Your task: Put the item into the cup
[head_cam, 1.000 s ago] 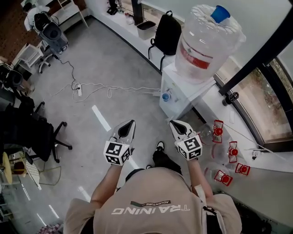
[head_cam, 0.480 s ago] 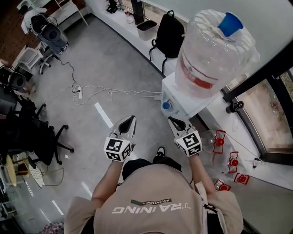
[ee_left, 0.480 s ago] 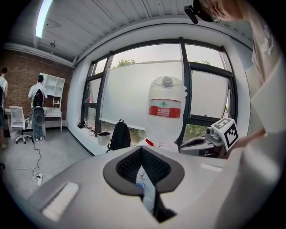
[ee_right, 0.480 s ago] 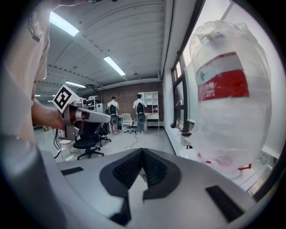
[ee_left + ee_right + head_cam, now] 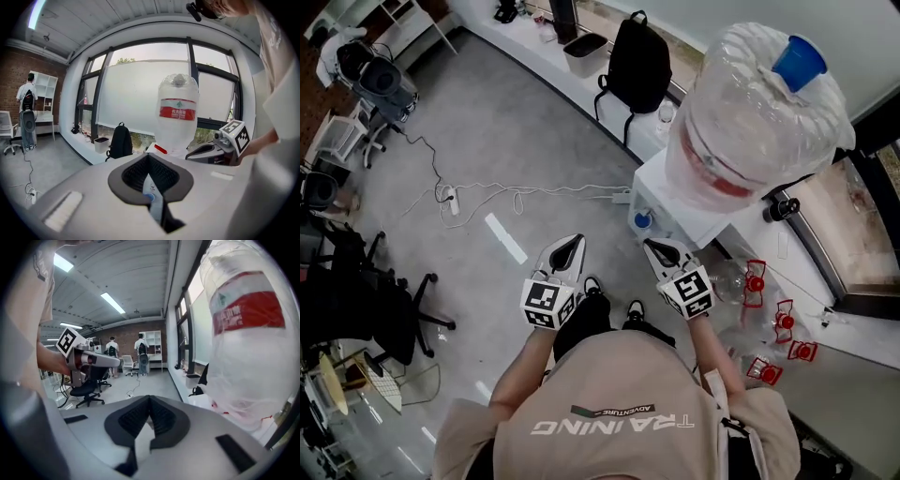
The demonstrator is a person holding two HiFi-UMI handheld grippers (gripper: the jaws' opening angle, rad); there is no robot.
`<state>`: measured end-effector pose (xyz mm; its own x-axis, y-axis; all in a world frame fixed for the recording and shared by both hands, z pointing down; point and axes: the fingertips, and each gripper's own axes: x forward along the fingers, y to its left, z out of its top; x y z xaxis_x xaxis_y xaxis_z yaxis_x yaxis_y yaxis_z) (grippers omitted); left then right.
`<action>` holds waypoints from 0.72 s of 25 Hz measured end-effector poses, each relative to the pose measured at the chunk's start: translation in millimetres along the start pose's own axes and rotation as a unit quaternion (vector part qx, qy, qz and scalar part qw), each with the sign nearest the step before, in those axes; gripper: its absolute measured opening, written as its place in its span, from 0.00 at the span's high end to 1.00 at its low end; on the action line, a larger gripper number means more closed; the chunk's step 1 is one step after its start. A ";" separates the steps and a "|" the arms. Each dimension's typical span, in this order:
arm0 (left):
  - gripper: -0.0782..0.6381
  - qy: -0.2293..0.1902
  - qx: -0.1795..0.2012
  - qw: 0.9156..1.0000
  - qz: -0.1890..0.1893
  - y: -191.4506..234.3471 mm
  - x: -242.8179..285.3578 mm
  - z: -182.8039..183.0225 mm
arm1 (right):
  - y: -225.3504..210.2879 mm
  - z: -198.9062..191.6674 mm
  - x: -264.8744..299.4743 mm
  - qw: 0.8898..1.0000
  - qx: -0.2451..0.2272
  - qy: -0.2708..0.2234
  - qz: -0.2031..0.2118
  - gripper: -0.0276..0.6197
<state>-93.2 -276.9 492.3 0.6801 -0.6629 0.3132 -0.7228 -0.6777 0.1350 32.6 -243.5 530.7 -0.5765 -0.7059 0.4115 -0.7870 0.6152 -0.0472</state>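
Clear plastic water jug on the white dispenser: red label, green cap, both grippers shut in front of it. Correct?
The cap is blue, not green; the head view shows it. The rest holds: clear plastic water jug on the white dispenser, red label, left gripper and right gripper both shut in front of it.

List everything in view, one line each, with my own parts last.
Water jug: one, clear with a red label and blue top, on the dispenser.
Dispenser: one, white, just ahead of the grippers.
Backpack: one, black, against the ledge.
Bin: one, pale, beside the backpack.
Red items: four, too small to identify, on the ledge at right.
Cable: white, looped on the grey floor.
Office chair: one, black, floor at left.
Shirt: beige, on the person, bottom centre.
Left gripper: shut, empty.
Right gripper: shut, empty.
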 end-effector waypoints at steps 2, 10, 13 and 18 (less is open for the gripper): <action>0.88 0.004 0.009 1.000 -0.021 8.4 5.9 -0.7 | -1.6 4.9 6.6 1.000 0.014 -0.001 -0.025 0.94; 0.88 0.022 0.029 0.994 -0.099 34.8 37.8 -4.3 | -13.6 14.1 26.6 0.993 0.041 -0.004 -0.107 0.94; 0.88 0.030 0.034 0.992 -0.119 30.3 50.2 -6.3 | -14.4 -3.3 26.7 0.991 0.061 0.009 -0.122 0.94; 0.88 0.042 0.036 0.990 -0.127 28.1 70.6 -20.1 | -11.3 -44.4 37.8 0.988 0.094 0.026 -0.117 0.94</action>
<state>-68.0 -336.4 537.1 0.8240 -0.4413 0.3552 -0.5170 -0.8422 0.1531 29.4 -261.6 587.2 -0.3659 -0.7989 0.4775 -0.9271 0.3575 -0.1123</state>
